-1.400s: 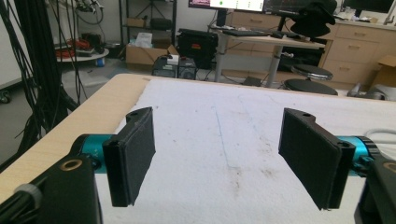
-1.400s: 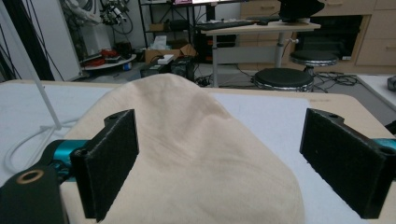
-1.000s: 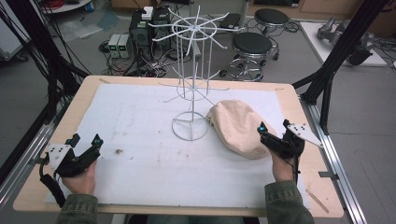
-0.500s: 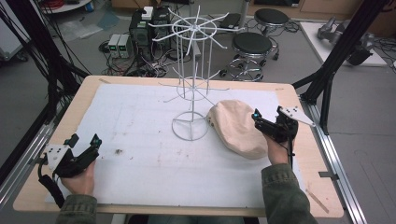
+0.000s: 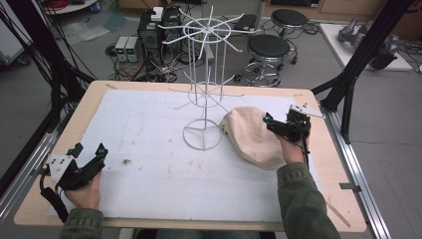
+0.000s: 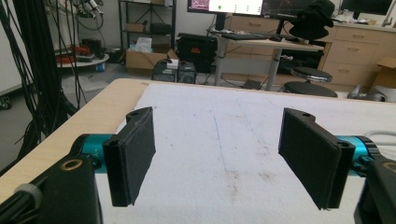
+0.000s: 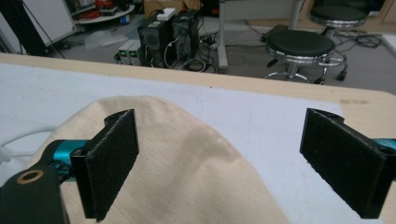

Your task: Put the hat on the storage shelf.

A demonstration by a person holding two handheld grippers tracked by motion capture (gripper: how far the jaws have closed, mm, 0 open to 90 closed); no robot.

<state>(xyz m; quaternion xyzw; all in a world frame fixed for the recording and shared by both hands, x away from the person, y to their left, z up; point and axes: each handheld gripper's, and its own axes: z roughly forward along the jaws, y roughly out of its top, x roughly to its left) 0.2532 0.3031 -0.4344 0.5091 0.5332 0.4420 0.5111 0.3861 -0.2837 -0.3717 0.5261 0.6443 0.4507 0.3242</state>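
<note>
A beige cloth hat (image 5: pixel 249 137) lies on the white mat (image 5: pixel 139 149), just right of the white wire rack (image 5: pixel 204 74). My right gripper (image 5: pixel 276 121) hovers over the hat's right edge, jaws open and pointing left and away. In the right gripper view the hat (image 7: pixel 196 177) spreads under and between the open pads (image 7: pixel 112 158); the gripper (image 7: pixel 229 158) holds nothing. My left gripper (image 5: pixel 89 149) rests near the table's front left corner, far from the hat. In its own view the left gripper (image 6: pixel 217 154) is open over bare mat.
The rack's round base (image 5: pixel 203 135) nearly touches the hat's left side, and its thin arms stick out at two heights. Wooden table edge (image 5: pixel 328 164) borders the mat. Stools (image 5: pixel 268 47) and computer towers (image 5: pixel 159 27) stand on the floor beyond. Black frame posts (image 5: pixel 358 59) flank the table.
My right gripper has moved forward and left from the table's right edge to the hat's right side. The left gripper and the hat have stayed put.
</note>
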